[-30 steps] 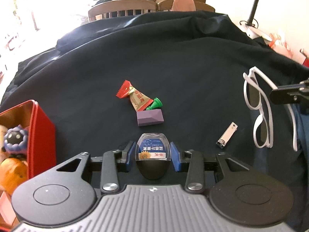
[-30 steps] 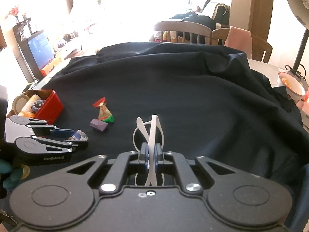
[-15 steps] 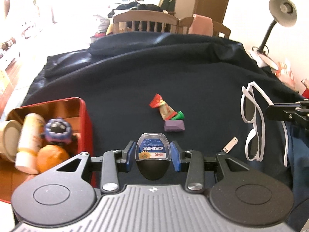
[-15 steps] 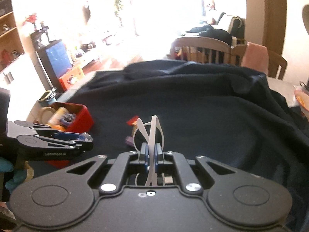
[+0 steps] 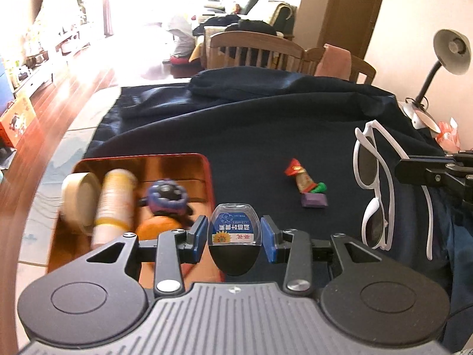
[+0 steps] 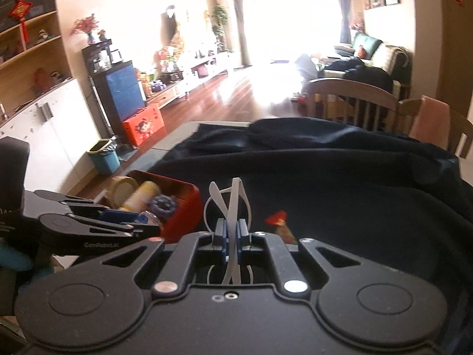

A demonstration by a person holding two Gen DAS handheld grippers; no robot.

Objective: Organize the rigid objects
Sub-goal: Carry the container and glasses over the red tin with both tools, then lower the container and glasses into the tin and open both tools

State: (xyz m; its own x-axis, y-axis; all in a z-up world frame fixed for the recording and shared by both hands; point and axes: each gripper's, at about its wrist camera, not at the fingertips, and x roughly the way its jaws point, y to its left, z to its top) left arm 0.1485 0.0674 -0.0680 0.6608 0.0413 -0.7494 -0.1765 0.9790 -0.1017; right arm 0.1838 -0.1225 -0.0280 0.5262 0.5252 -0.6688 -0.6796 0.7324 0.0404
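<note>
The left gripper (image 5: 234, 234) was clamped on a small floss case (image 5: 234, 227), its long axis running along the fingers, clear labelled end forward, held above the near right corner of the red tin (image 5: 208, 177). The right gripper (image 6: 231, 233) was closed tight on white sunglasses (image 6: 233, 204), which hung lengthwise downward, lenses stacked one above the other, over the dark cloth (image 5: 251, 136). The tin's contents were blurred; a candy wrapper (image 5: 300, 176) and purple block (image 5: 314, 200) lay beyond, partly hidden in the right view.
</note>
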